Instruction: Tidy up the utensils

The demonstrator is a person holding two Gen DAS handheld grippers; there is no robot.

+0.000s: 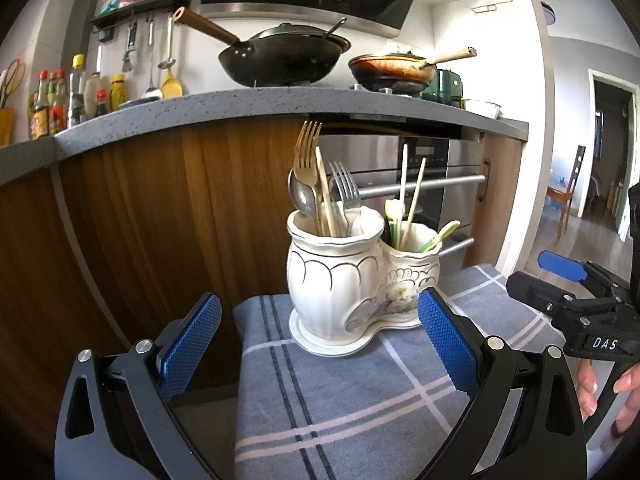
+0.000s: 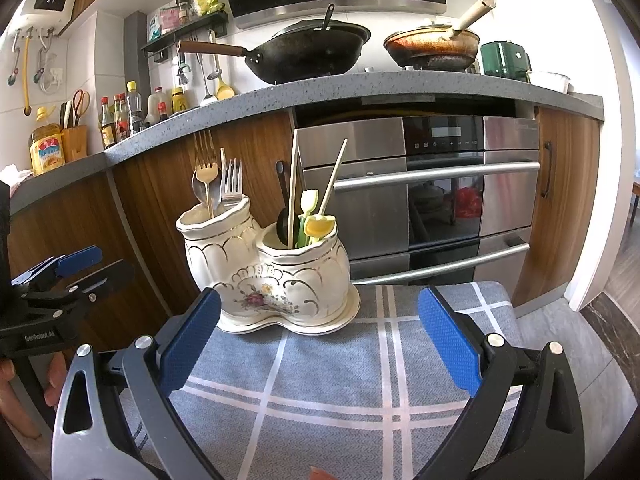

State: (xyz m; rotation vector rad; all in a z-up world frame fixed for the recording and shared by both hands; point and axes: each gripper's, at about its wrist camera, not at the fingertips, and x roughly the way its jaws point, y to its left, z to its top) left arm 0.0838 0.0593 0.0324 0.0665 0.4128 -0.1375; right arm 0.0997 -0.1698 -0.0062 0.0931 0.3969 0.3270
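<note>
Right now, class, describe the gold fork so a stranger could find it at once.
On the blue checked cloth stands a white two-pot ceramic holder. In its taller pot, the gold fork rises tines up, higher than the silver fork and spoon beside it.

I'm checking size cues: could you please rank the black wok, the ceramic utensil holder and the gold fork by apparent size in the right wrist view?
1. Ceramic utensil holder, though it is nearest the camera.
2. Black wok.
3. Gold fork.

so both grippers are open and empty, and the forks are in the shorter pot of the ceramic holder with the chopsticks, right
Not quite. The forks stand in the taller pot of the ceramic holder; the chopsticks are in the shorter one, as the right wrist view shows. Both the left gripper and right gripper are open and empty.
</note>
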